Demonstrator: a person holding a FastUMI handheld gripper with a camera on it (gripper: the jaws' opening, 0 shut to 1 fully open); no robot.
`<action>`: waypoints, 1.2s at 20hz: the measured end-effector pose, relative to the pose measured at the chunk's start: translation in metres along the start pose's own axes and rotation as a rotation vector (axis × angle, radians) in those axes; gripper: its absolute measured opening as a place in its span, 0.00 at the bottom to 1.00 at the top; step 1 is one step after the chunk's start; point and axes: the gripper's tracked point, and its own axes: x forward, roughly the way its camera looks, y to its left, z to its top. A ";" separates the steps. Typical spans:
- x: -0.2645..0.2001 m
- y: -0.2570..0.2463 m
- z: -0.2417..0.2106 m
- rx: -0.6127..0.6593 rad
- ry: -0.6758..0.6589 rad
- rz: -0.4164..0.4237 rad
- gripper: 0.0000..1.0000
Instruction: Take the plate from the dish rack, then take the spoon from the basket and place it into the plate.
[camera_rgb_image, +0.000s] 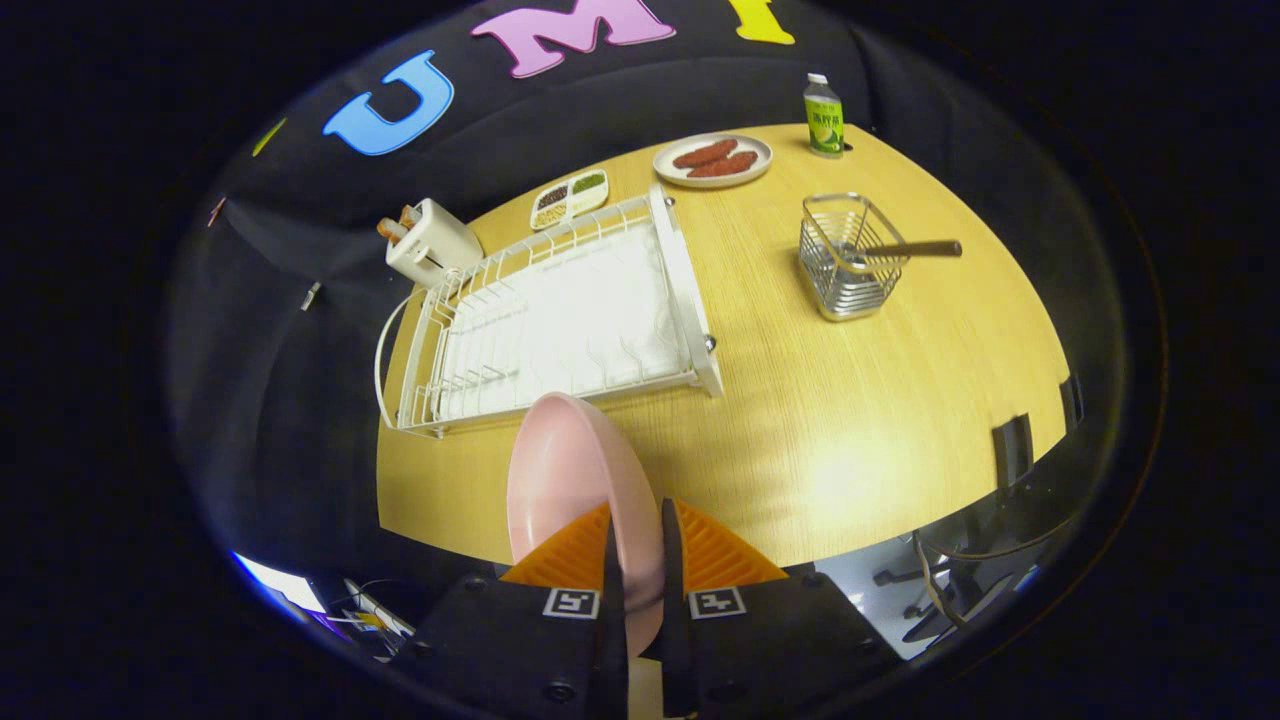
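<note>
— What is held at the jaws?

— A smooth, round pink plate (585, 490) is pinched on edge between the two ribbed fingers of the gripper (636, 545); both jaws are pressed against its rim, and the plate is held upright above the near part of the wood-grain bench (850, 420).

— And the dish rack?

— The white wire dish rack (560, 320) is seen just beyond the plate, lying on the bench. It is rectangular, with thin prongs and a flat white tray beneath.

— Where is the spoon found?

— In the square metal wire basket (848, 258), well apart from the rack on the other side of the bench. The spoon (905, 250) is leaned across the basket's rim, its dark handle poking outward.

— What else is laid out?

— A round pale plate with reddish-brown sausages (713, 159) is set at the far edge, a small bottle with a green label (824, 116) beside it. A divided tray of grains (569, 198) and a cream toaster (430, 243) are placed behind the rack.
</note>
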 end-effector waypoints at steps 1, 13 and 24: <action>0.009 -0.004 -0.008 0.013 0.018 0.005 0.18; 0.083 -0.029 -0.010 0.210 0.016 0.096 0.17; 0.091 -0.056 0.003 0.053 -0.002 -0.082 0.42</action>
